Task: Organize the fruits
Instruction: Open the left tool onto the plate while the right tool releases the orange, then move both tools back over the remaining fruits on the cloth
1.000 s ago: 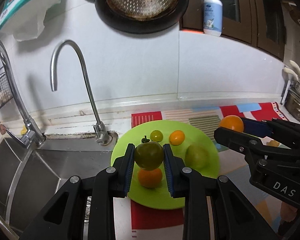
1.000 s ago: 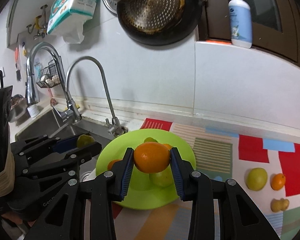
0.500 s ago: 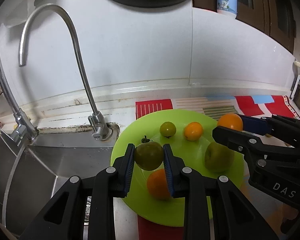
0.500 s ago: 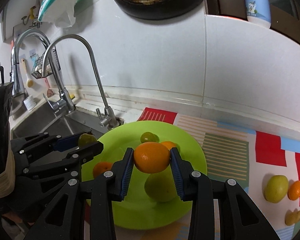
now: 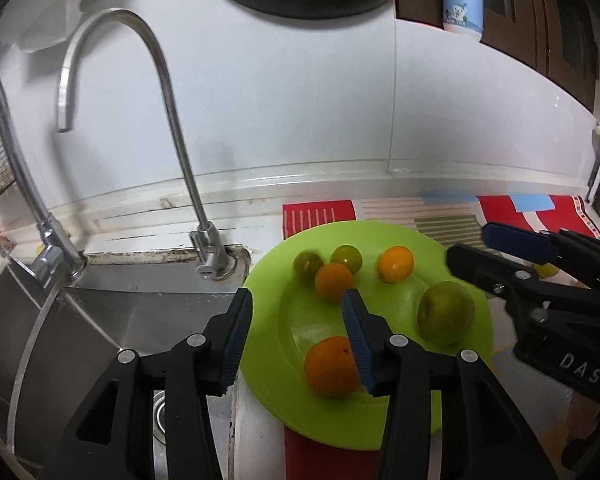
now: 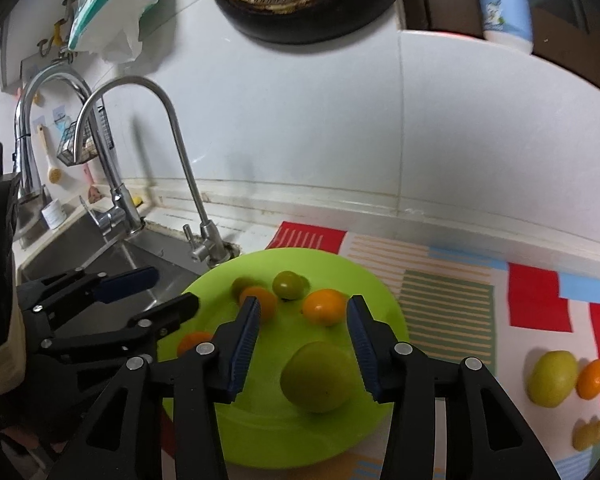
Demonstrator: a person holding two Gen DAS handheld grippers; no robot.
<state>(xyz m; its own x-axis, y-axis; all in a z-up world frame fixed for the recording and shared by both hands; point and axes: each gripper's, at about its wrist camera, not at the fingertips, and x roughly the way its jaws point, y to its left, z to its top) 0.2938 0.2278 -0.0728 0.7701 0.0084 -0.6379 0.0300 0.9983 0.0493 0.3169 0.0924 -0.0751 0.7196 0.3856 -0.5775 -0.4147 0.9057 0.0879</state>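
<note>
We have let both fruits drop onto the plate [image 5: 388,432]. Left gripper [image 5: 298,320] and right gripper [image 6: 302,322] are opening, empty, just above it.

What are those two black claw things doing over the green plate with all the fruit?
A person holds a gripper in each hand and is sorting fruit onto the green plate beside the sink. The left gripper and right gripper are both opening, with nothing pinched between their pads. Six fruits sit on the plate, including a big green one. A yellow-green fruit and a small orange wait on the mat.
</note>
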